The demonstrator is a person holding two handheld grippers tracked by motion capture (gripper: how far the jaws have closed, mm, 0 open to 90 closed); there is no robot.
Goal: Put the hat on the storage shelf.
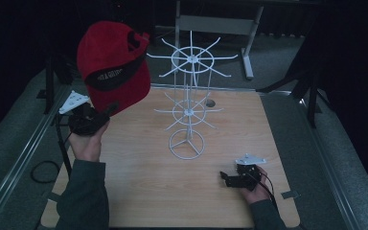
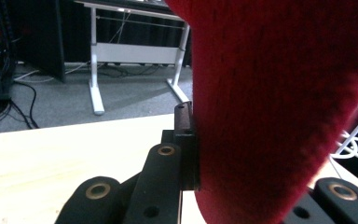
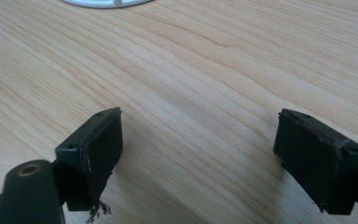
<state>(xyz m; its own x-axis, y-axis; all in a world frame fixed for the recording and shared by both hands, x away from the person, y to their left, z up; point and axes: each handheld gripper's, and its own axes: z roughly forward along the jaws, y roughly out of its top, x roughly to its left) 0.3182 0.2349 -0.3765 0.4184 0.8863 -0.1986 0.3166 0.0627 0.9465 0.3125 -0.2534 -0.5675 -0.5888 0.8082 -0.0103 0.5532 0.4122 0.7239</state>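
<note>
- Table (image 1: 139, 191): light wood-grain top, rounded near corners; small round fitting (image 1: 210, 103) set in it near the far edge.
- Desk frame (image 1: 215, 24): white legs, grey crossbar, on the floor beyond the table.
- Floor (image 1: 278, 57): grey carpet.
- Cable (image 1: 43, 171): black, looped, on the floor near left.
- Stand (image 1: 311, 96): black, far right.
</note>
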